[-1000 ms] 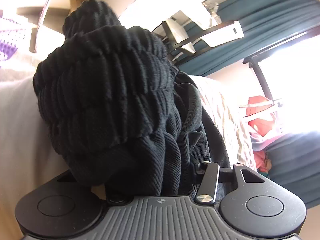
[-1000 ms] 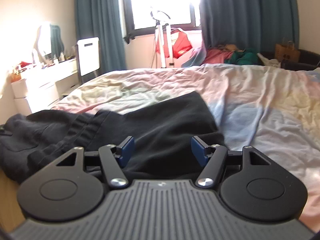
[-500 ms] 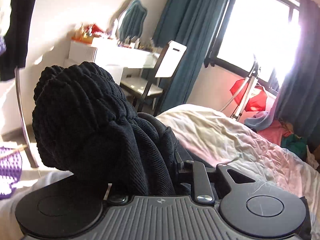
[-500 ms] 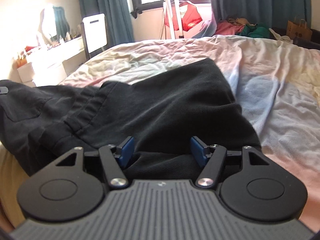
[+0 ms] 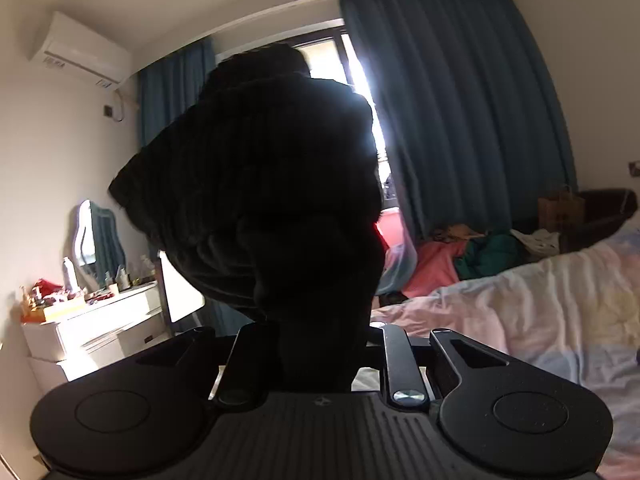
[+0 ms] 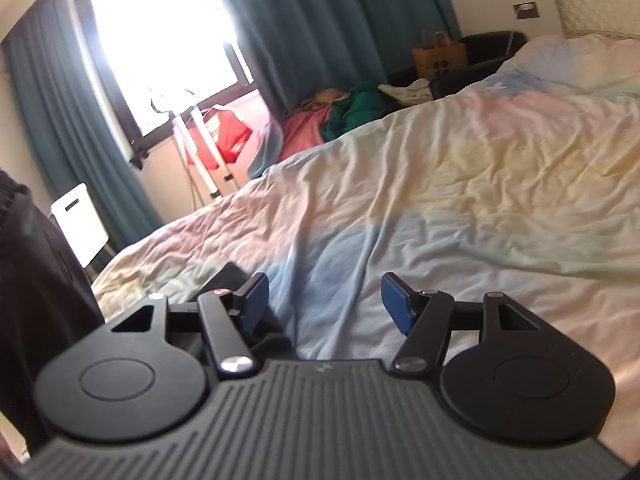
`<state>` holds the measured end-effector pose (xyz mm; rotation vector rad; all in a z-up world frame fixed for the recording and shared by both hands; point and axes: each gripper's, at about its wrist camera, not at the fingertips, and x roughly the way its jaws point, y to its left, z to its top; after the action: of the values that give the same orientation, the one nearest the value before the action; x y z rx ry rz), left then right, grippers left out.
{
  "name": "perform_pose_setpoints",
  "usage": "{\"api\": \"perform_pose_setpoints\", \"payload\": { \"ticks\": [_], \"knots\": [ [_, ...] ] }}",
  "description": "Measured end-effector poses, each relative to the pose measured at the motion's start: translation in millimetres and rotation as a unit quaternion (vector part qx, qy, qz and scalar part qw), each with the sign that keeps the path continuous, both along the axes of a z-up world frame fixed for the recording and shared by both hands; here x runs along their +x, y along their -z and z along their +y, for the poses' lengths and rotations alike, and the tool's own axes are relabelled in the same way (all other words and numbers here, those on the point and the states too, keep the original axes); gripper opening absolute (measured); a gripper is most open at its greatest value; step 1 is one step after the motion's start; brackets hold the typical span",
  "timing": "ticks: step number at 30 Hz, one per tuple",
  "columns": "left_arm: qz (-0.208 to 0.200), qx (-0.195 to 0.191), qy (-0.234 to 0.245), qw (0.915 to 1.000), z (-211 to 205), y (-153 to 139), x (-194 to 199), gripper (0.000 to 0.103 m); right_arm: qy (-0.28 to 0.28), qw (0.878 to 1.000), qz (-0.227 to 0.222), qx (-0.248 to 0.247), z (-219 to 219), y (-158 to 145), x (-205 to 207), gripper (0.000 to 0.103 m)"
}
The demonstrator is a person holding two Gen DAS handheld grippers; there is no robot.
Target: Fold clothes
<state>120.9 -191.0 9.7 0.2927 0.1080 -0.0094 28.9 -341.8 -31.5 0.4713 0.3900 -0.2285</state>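
Note:
My left gripper point(image 5: 316, 344) is shut on a black ribbed knit garment point(image 5: 264, 184), which bunches up in front of the camera and hides the fingertips. It is held high, dark against the window. In the right wrist view the same black garment point(image 6: 36, 280) hangs at the left edge, and a small dark part of it point(image 6: 224, 276) shows by the left finger. My right gripper point(image 6: 324, 300) is open and empty, with blue pads point(image 6: 394, 304) apart, above the bed point(image 6: 460, 184).
The bed has a wrinkled pastel sheet point(image 5: 560, 300). A pile of pink and green clothes point(image 6: 340, 116) lies beyond its far edge. A white dresser point(image 5: 100, 328) and chair point(image 6: 78, 228) stand at the left, with teal curtains point(image 5: 460, 112) and a bright window behind.
My left gripper has lifted and swung the black garment up toward the window. My right gripper has moved off the garment, right and upward, so bare sheet now lies between its fingers.

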Motion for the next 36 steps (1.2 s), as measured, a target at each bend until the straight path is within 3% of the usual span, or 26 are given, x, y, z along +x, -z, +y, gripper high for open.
{"api": "perform_pose_setpoints", "payload": {
  "ticks": [3,6,8,10,12,15,16,17,21,24,27,31,33,36],
  "knots": [
    [0.042,0.059,0.036,0.9967,-57,51,8,0.021,0.040,0.999,-0.014,0.017,-24,-3,-11,0.067],
    [0.104,0.124,0.065,0.9847,-99,100,17,0.021,0.058,0.997,-0.018,0.044,-41,0,-15,0.067],
    [0.107,0.149,0.063,0.9809,-113,119,16,0.023,0.063,0.996,-0.016,0.060,-48,4,-16,0.067],
    [0.113,0.167,0.063,0.9775,-121,133,17,0.031,0.059,0.995,-0.010,0.074,-51,9,-13,0.067],
    [0.124,0.163,0.075,0.9758,-111,132,18,0.037,0.053,0.995,-0.004,0.089,-52,15,-10,0.067],
    [0.131,0.187,0.113,0.9671,-92,124,-7,0.064,0.037,0.993,0.003,0.109,-50,22,-3,0.067],
    [0.131,0.192,0.126,0.9643,-79,121,-17,0.091,0.030,0.993,0.005,0.116,-49,24,-1,0.067],
    [0.131,0.193,0.138,0.9625,-66,118,-24,0.103,0.023,0.993,0.005,0.119,-46,24,-1,0.067],
    [0.135,0.197,0.162,0.9575,4,112,-56,0.102,0.000,0.992,-0.001,0.127,-37,24,-1,0.067],
    [0.143,0.205,0.148,0.9569,38,109,-75,0.102,-0.019,0.992,-0.007,0.124,-30,22,0,0.067],
    [0.159,0.180,0.111,0.9644,72,106,-85,0.102,-0.040,0.992,-0.013,0.118,-20,22,1,0.067],
    [0.203,0.089,0.022,0.9749,130,106,-78,0.100,-0.059,0.992,-0.015,0.108,-6,25,4,0.067],
    [0.226,0.013,0.005,0.9741,154,103,-77,0.101,-0.065,0.992,-0.013,0.107,-2,29,4,0.067],
    [0.251,-0.077,-0.014,0.9647,179,93,-76,0.101,-0.064,0.990,-0.015,0.126,-1,36,2,0.080]
  ]
}}
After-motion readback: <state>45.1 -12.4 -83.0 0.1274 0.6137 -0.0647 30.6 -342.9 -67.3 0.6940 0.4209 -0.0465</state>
